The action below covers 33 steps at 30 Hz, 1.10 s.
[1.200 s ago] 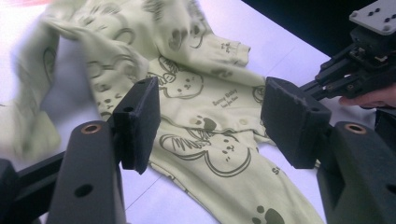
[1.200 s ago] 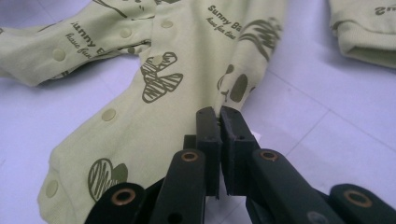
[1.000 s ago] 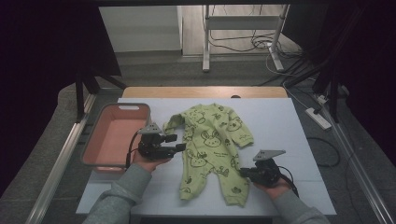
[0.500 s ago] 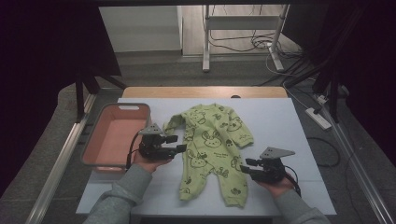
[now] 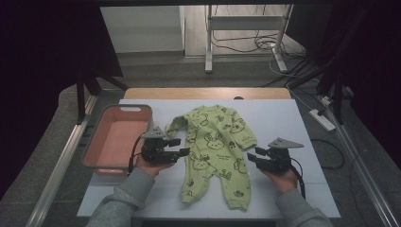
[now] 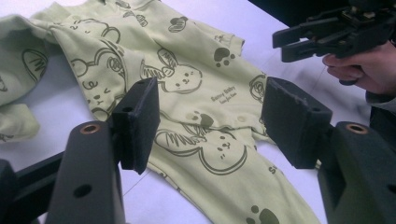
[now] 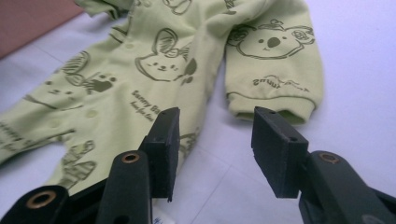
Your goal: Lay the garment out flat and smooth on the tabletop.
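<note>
A light green baby romper [image 5: 213, 142] printed with animals lies flat on the white table [image 5: 293, 123]. My left gripper [image 5: 179, 146] hovers at its left side, jaws pointing right and open over the printed chest [image 6: 196, 79]. At the romper's right side, my right gripper [image 5: 254, 155] points left. Its jaws have just been opening and stand open [image 7: 217, 149] with nothing gripped between them. Bare table and the romper's edge [image 7: 140, 70] lie below them. A sleeve cuff [image 7: 271, 100] rests just ahead. The left gripper view catches the right gripper [image 6: 299, 39] at its top right.
A salmon-pink basin [image 5: 120, 111] stands at the table's left edge, close to my left hand. A power strip [image 5: 321, 120] and cables lie on the floor to the right. A white metal stand [image 5: 208, 42] rises beyond the table.
My right gripper has drawn back to the right from the romper's edge and its jaws have parted. The left gripper and the romper have stayed put.
</note>
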{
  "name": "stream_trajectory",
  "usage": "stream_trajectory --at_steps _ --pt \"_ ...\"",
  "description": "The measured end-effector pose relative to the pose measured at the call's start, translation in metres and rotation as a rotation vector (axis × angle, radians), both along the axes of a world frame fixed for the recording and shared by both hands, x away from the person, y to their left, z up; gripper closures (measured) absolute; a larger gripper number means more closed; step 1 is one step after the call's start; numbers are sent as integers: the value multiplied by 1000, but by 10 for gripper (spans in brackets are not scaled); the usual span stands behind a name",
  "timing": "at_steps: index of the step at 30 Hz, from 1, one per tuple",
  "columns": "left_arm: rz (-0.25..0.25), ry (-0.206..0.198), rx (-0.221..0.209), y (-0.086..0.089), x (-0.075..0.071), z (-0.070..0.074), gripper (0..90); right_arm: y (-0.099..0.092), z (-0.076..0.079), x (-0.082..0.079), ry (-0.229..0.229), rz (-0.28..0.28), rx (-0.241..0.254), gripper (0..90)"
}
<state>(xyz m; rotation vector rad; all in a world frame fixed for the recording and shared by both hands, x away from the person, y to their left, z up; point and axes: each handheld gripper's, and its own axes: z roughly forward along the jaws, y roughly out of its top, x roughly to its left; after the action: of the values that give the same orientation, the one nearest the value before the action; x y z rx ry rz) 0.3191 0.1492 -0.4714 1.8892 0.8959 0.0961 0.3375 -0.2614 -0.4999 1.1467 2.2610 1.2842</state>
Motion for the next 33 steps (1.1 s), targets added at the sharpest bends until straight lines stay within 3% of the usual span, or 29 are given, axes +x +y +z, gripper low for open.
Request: stream_trajectory --at_steps 5,8,14,22,26,33 --pt "2 1 0 0 -2 -1 371 5 -3 13 1 -23 -32 512" --pt "7 -1 -8 1 -2 -1 371 8 -2 21 5 -41 -15 507" --pt "1 0 3 -2 0 -3 372 18 0 23 -15 -30 -48 492" --pt "-7 -8 -1 -3 -2 0 371 13 1 28 -20 -76 -60 484" --pt "-12 -7 0 -4 -1 -1 369 11 -1 34 -20 -101 -89 479" --pt "-22 -6 5 -6 1 -1 364 10 -6 45 1 -133 -100 471"
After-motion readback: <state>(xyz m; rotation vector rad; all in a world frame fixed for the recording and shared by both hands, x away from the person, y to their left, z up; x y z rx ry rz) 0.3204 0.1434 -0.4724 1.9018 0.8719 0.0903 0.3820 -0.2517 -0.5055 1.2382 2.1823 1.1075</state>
